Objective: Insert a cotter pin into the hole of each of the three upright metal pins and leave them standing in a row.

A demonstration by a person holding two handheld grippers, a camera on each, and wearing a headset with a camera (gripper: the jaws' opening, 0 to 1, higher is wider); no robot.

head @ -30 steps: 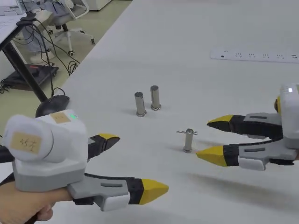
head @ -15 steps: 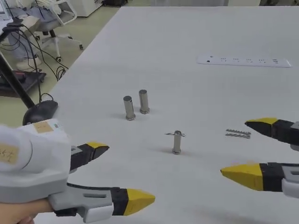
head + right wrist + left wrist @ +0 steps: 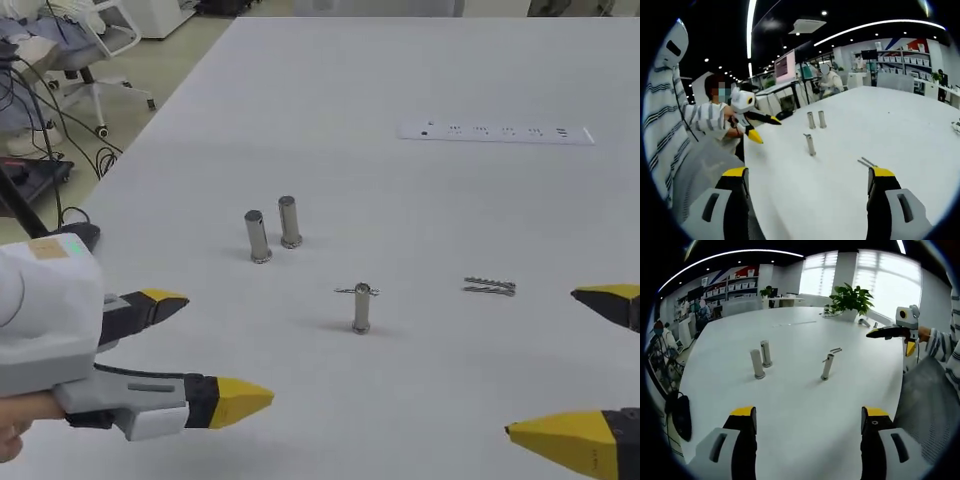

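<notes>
Standing apart, one metal pin [image 3: 361, 312] already carries a cotter pin [image 3: 357, 292]. Two bare pins [image 3: 258, 237] remain at its ten o'clock, with spare cotter pins [image 3: 489, 287] at its three o'clock. Both the left gripper [image 3: 205, 348] and right gripper [image 3: 565, 365] gape wide, holding nothing.

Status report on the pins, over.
Left tongs, right tongs open, empty. Near pin cottered; two far pins bare. Loose cotter pins near right tongs. Nothing blocking.
</notes>
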